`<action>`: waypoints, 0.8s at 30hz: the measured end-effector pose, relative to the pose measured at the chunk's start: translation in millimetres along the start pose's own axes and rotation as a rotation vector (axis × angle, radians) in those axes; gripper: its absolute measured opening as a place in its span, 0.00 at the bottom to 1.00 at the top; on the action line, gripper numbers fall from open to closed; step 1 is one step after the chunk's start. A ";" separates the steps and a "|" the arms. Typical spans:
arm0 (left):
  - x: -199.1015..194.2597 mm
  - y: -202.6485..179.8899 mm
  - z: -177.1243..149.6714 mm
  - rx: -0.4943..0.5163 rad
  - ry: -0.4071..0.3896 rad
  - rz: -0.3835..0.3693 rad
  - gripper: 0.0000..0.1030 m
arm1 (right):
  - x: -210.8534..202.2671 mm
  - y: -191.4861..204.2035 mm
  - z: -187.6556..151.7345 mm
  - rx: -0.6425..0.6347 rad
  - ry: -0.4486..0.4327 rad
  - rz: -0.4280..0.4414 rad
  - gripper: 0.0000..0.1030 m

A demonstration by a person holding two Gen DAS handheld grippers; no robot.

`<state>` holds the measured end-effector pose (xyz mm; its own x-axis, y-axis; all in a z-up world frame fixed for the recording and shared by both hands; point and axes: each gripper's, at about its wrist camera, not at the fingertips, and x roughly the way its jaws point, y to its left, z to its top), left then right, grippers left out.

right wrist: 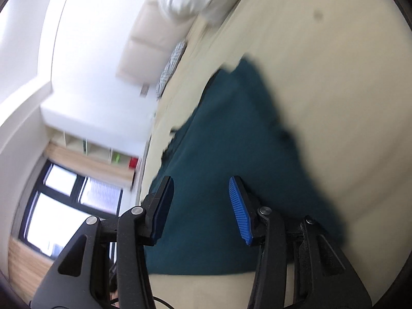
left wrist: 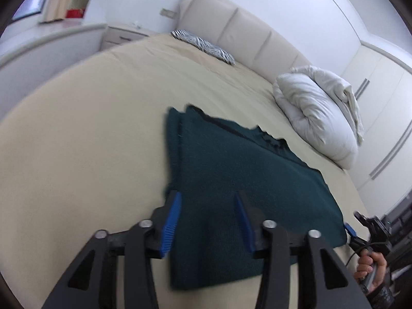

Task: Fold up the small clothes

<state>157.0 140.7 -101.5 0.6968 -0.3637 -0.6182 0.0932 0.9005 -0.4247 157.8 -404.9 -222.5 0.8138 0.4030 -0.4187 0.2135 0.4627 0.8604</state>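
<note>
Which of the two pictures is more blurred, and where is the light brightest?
Right wrist view: heavy motion blur; the edges of the dark green garment smear and the window is blown out white. Left wrist view: sharper, with only slight softness on the garment; light on the beige bed is even; fisheye bends the headboard. Both grippers, left and right, look crisp.

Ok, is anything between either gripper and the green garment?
Nothing visible. The left gripper hangs open right over the garment, and the right gripper is open over it too. The duvet and striped pillow lie farther up the bed, away from the garment.
</note>
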 end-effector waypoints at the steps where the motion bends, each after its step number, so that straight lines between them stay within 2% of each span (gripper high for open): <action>1: -9.9 1.6 0.2 -0.005 -0.022 0.012 0.57 | -13.5 -0.3 4.9 -0.024 -0.031 -0.046 0.47; 3: -22.7 2.6 2.6 -0.019 -0.045 0.011 0.57 | -37.2 -3.1 19.7 -0.057 -0.053 -0.083 0.47; 5: -20.2 -4.8 7.6 -0.003 -0.030 0.025 0.57 | -42.9 4.0 22.2 -0.070 -0.037 -0.074 0.47; 10: 5.5 -47.0 18.6 0.101 -0.002 0.031 0.57 | -25.5 58.1 -1.8 -0.197 0.083 -0.019 0.49; 13: 38.6 -70.7 26.8 0.184 0.037 0.076 0.57 | 19.1 87.9 -15.2 -0.238 0.164 0.019 0.49; 16: 76.5 -81.3 34.3 0.226 0.094 0.129 0.57 | 60.9 111.7 -21.2 -0.272 0.217 0.029 0.49; 18: 102.4 -82.7 33.9 0.266 0.139 0.213 0.57 | 85.8 124.1 -22.0 -0.278 0.247 0.036 0.49; 19: 109.6 -80.1 31.6 0.266 0.155 0.233 0.57 | 98.2 128.9 -21.7 -0.284 0.260 0.047 0.49; 21: 115.8 -76.0 29.3 0.248 0.153 0.226 0.58 | 116.7 133.4 -20.3 -0.305 0.275 0.038 0.49; 24: 117.2 -78.5 23.9 0.286 0.146 0.245 0.59 | 142.0 116.9 -10.3 -0.272 0.298 -0.019 0.49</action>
<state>248.4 33.1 -124.8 0.6166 -0.1415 -0.7744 0.1453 0.9873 -0.0647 292.7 -285.4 -184.4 0.6103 0.5849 -0.5343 0.0437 0.6485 0.7599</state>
